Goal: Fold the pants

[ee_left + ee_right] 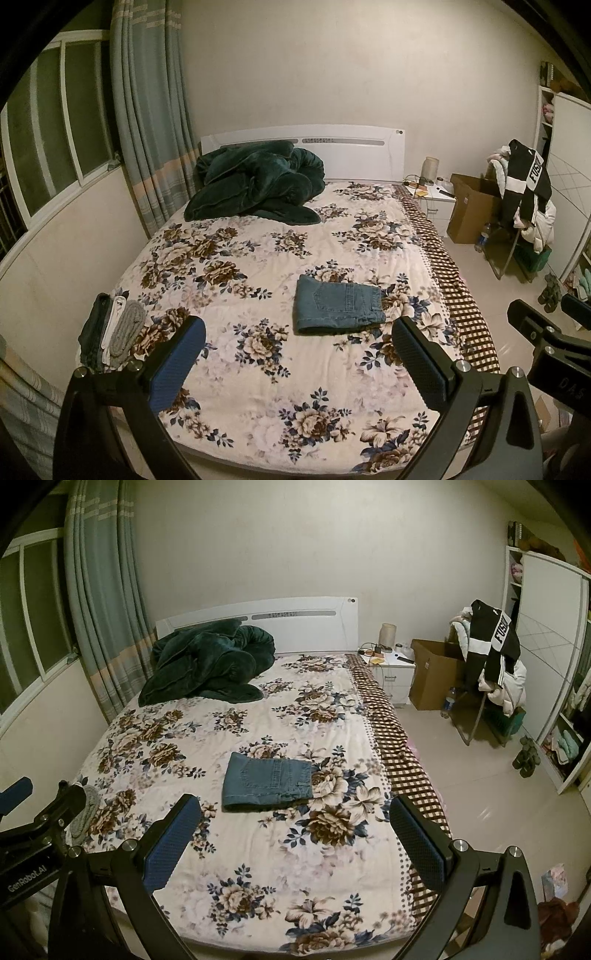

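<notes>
Denim jeans [338,307] lying folded into a compact rectangle mid-bed on the floral bedspread [258,387], left gripper [297,363] and right gripper [295,840] both spread wide and empty above the foot end; folding seemingly finished, perhaps only stacking beside the folded clothes pile [110,332] left.

Folded pants [338,308] flat on bed [258,406]; left claw [297,365] spread wide, empty.

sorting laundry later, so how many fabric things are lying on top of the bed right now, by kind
folded jeans: 1, flat near the middle of the bedspread
dark green blanket: 1, heaped by the headboard
small folded pieces at the left edge: looks like 3 (dark, white, grey), hard to separate
total: 5
left tool and right tool hold nothing
</notes>
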Demonstrator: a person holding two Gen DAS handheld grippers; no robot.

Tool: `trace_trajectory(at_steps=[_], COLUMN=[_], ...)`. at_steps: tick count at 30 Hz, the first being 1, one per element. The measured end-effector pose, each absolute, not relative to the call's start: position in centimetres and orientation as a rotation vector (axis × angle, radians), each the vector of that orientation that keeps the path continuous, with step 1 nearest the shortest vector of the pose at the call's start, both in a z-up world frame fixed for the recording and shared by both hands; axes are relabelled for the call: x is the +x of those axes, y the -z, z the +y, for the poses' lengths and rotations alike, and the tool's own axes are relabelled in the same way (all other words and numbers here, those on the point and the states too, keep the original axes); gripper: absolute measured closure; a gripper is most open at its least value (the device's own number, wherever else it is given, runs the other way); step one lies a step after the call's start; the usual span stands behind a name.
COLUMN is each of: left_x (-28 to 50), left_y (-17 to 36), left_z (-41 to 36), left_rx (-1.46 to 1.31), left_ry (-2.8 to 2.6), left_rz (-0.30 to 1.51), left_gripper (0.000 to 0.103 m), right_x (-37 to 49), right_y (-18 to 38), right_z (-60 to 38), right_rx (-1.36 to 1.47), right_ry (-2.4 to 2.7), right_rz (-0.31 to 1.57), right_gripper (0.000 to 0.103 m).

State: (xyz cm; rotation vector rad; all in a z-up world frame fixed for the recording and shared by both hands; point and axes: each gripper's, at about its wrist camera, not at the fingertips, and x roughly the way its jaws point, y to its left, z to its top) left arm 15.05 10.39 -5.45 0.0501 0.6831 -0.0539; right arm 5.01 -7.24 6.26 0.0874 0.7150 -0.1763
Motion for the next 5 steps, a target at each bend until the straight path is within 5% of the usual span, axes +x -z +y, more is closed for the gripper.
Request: trace_trajectory(at_steps=[5], left_x=[15.24], left_y=[5.03], left_z=[10.70], left_rx=[0.047], left_ry=[0.054], left_rz=[0.679], left_gripper=[0.000], right_x=[4.93], right_y=[-6.35], right_z=[-6.98], right_rx=[0.089], right_ry=[0.176], right_rz=[0.715], right_gripper=[0.000])
